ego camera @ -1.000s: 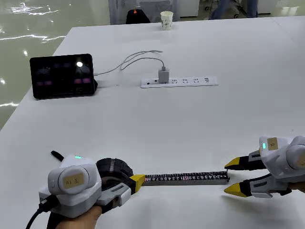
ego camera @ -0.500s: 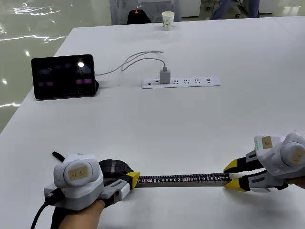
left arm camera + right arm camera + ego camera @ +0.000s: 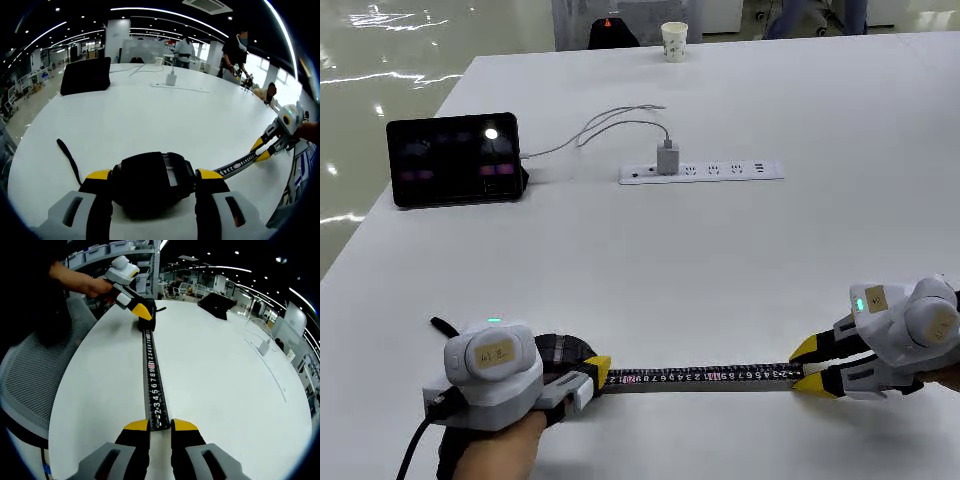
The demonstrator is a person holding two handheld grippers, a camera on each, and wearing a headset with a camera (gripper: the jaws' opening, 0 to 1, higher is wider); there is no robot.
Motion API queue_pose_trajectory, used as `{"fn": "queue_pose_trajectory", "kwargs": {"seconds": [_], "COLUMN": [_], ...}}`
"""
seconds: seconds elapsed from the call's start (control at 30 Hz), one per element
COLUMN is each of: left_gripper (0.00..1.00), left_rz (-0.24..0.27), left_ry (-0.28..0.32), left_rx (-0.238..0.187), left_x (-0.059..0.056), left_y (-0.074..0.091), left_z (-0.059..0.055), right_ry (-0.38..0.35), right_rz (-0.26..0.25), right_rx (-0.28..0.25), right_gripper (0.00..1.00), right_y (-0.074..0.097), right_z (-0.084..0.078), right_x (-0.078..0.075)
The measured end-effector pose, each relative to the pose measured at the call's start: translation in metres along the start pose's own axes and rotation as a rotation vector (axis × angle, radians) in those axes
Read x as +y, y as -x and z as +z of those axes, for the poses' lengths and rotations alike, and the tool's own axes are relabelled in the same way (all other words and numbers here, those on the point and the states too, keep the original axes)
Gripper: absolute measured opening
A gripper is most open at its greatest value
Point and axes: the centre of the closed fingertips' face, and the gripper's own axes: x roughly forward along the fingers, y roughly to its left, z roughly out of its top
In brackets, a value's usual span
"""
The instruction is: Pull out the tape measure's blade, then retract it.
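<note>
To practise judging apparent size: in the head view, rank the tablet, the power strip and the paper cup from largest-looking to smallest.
1. tablet
2. power strip
3. paper cup, which stands farthest from the camera, so its real size is unsure.

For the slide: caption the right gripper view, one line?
Right gripper grips the end of the blade, stretched across the table to the left gripper.
</note>
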Motion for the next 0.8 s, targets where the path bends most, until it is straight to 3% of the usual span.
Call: {"fn": "queue_pose_trajectory", "kwargs": {"seconds": [0.8], "left_gripper": [0.6], "left_rz": [0.047], "left_ry": [-0.036], "left_rx": [0.055], "left_x": [0.0016], "left_y": [-0.0004], "left_z": [-0.0041], "right_ry": [0.009], "right_rz": [-0.004], "right_rx": [0.016], "right_gripper": [0.1], "right_y": [-0.0006], "right_z": [-0.0004], "right_x": [-0.0011]}}
